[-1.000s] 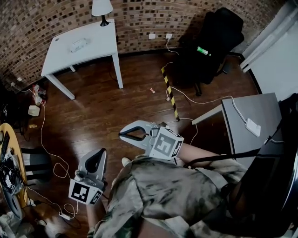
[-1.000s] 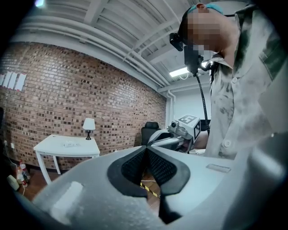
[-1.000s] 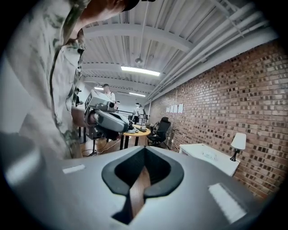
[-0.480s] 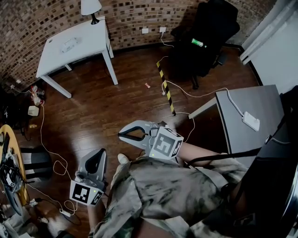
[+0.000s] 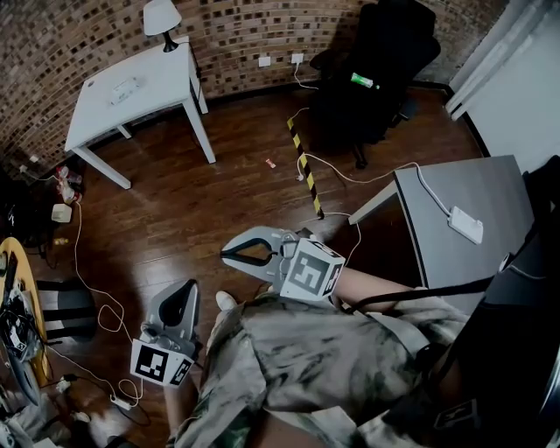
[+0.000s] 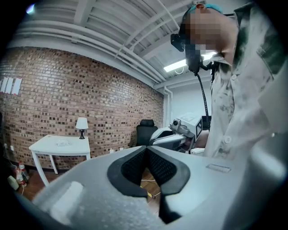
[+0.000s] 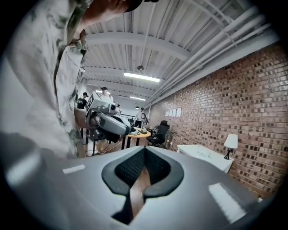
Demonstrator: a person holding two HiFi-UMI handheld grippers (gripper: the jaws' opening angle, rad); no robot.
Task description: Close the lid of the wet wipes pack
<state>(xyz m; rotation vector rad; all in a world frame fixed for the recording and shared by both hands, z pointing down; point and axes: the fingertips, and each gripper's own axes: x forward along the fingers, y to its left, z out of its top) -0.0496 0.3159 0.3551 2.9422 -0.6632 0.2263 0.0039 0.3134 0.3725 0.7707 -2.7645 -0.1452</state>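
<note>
The wet wipes pack [image 5: 122, 90] lies small and pale on the white table [image 5: 166, 79] against the brick wall, far from both grippers; its lid cannot be made out. It also shows in the left gripper view as the pack [image 6: 63, 143] and in the right gripper view as the pack [image 7: 204, 154]. My left gripper [image 5: 185, 289] is held low at my left side, jaws together, holding nothing. My right gripper [image 5: 226, 255] is held in front of my waist, pointing left, also shut and empty. Both sets of jaws meet at the tips [image 6: 146, 148] [image 7: 144, 149].
A table lamp [image 5: 160, 17] stands at the white table's back corner. A black office chair [image 5: 372, 74] is at the far right, and a grey desk [image 5: 490, 188] with a white device [image 5: 465, 224] at the right. Cables and a yellow-black strip [image 5: 305, 166] cross the wooden floor. A round yellow table [image 5: 17, 297] is at the left.
The whole room has slid up and to the left in the head view, the white table and chair with it. Both grippers keep their places and stay shut.
</note>
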